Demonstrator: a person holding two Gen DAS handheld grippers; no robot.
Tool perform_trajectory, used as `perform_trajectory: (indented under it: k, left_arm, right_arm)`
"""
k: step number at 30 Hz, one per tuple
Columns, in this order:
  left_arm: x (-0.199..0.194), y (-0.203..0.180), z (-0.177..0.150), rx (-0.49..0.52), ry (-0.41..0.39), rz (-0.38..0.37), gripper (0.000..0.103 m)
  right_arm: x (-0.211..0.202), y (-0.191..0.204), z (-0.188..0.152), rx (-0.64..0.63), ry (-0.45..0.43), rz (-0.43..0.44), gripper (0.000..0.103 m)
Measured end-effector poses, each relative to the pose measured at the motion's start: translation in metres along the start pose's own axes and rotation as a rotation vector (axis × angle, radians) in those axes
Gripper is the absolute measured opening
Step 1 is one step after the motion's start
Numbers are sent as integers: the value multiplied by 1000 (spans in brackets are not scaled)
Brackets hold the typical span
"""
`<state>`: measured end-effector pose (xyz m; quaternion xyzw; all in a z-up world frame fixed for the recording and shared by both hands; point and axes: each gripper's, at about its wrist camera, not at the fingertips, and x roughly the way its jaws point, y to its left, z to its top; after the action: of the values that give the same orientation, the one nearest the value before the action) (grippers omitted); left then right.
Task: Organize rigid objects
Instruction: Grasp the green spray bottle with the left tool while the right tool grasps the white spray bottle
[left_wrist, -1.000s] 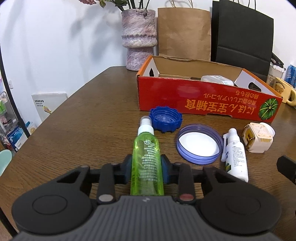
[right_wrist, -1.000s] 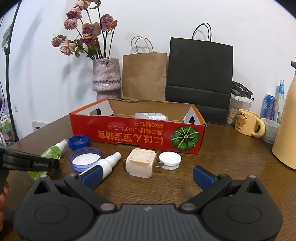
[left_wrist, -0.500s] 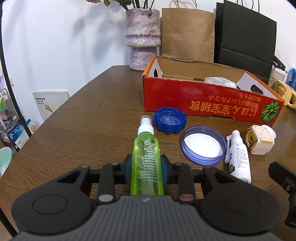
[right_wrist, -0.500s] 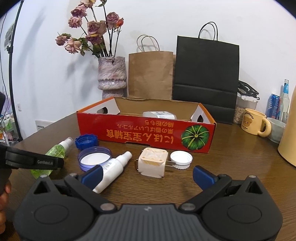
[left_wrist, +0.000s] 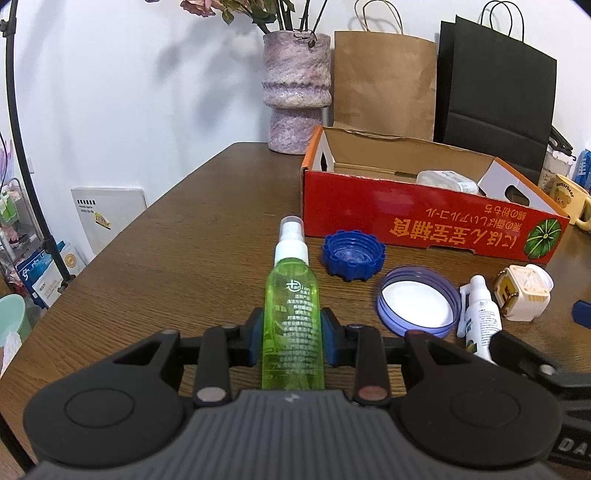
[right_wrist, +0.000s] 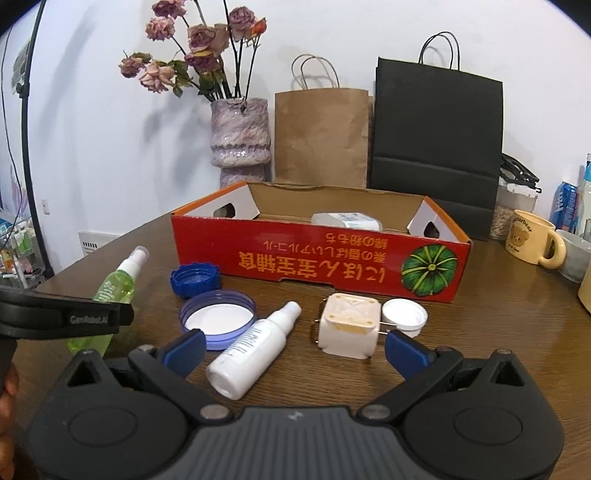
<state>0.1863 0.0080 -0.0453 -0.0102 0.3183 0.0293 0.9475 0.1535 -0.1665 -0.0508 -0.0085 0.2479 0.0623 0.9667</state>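
Jaws of the left gripper (left_wrist: 291, 341) clamped a green spray bottle (left_wrist: 291, 325) above the desk (left_wrist: 184, 240); the right gripper's (right_wrist: 293, 349) stood wide apart, empty. Behind, a red cardboard box (right_wrist: 317, 258) held one white container (right_wrist: 345, 220).

At the bottom of the frame the left tool (left_wrist: 291, 341) is clamped on a green spray bottle (left_wrist: 291, 325), whose white nozzle points up the frame. Right of it on the brown desk (left_wrist: 166, 258) lie a blue cap (left_wrist: 352, 254), a round lid (left_wrist: 417, 301) (white inside), a small white bottle (left_wrist: 480, 319) and a cream plug (left_wrist: 521, 295). A red box (left_wrist: 424, 218) sits behind them, with a vase (left_wrist: 295, 88) at upper centre.
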Motion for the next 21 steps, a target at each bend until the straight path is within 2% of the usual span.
perform_trajectory:
  k: [6,12,18,20,21]
  left_arm:
    - [-3,6,1,-12,-16,-2,33]
    - [-5,10,2,-18,-27,-2,32]
    - [-5,12,2,-23,-23,-8,33]
    - [-5,13,3,-25,-22,-8,33]
    - [-5,13,3,-26,-22,-9,33]
  right_arm:
    - [13,4,4,13,33,-2,101]
    - [27,8,6,21,81,-2,86]
    - [38,11,7,40,122,12,61]
    - [41,12,7,42,136,18,46]
    - [41,12,7,41,141,18,42]
